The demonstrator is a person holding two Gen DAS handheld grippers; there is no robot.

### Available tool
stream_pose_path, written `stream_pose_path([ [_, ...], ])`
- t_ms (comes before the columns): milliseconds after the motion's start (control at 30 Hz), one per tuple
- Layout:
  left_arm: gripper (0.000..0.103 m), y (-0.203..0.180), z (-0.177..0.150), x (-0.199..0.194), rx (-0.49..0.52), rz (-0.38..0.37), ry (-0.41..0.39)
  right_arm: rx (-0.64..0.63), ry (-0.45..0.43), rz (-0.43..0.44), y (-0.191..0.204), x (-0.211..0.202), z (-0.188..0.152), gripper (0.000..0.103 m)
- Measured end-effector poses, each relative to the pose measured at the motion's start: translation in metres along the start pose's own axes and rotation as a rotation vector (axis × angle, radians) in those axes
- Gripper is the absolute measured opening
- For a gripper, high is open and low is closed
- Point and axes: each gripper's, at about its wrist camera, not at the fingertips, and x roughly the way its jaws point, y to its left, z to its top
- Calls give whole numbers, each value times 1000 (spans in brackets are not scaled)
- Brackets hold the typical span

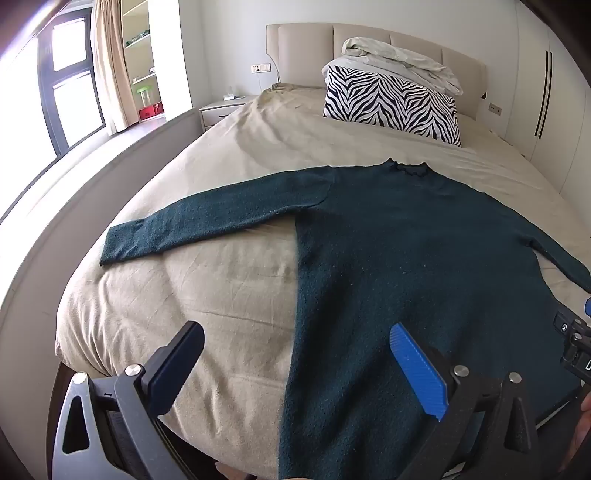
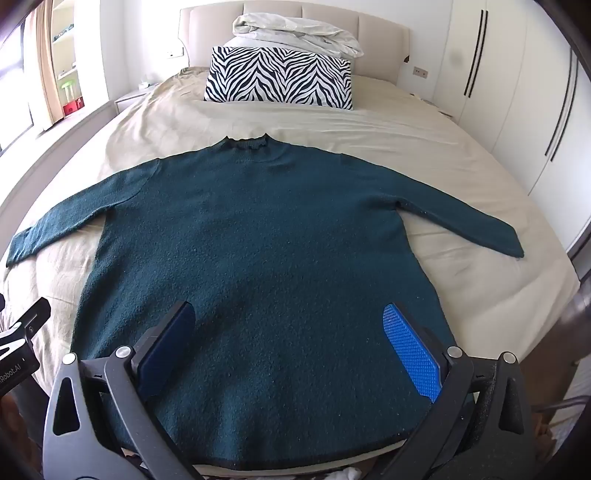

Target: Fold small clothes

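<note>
A dark teal knit sweater (image 2: pixel 258 240) lies flat and face up on the beige bed, collar toward the headboard, both sleeves spread out to the sides. It also shows in the left wrist view (image 1: pixel 406 251), with its left sleeve (image 1: pixel 207 221) stretched out. My left gripper (image 1: pixel 295 343) is open and empty above the sweater's lower left edge. My right gripper (image 2: pixel 288 321) is open and empty above the sweater's lower middle, near the hem.
The beige bedsheet (image 2: pixel 461 155) covers the bed. A zebra-print pillow (image 2: pixel 277 79) and a crumpled white duvet (image 2: pixel 295 33) lie at the headboard. White wardrobes (image 2: pixel 517 92) stand on the right. A nightstand (image 1: pixel 221 109) and window (image 1: pixel 66 85) are on the left.
</note>
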Motion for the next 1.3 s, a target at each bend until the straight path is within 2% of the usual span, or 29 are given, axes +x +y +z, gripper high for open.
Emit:
stream_pose_path([
  [667,103,-2,-2,-2,-15,-4,2,6,32,18,1,7,-3,103],
  [1300,103,12,-4,5,-44,-9,11,-2,40,17,7,11,-7,103],
])
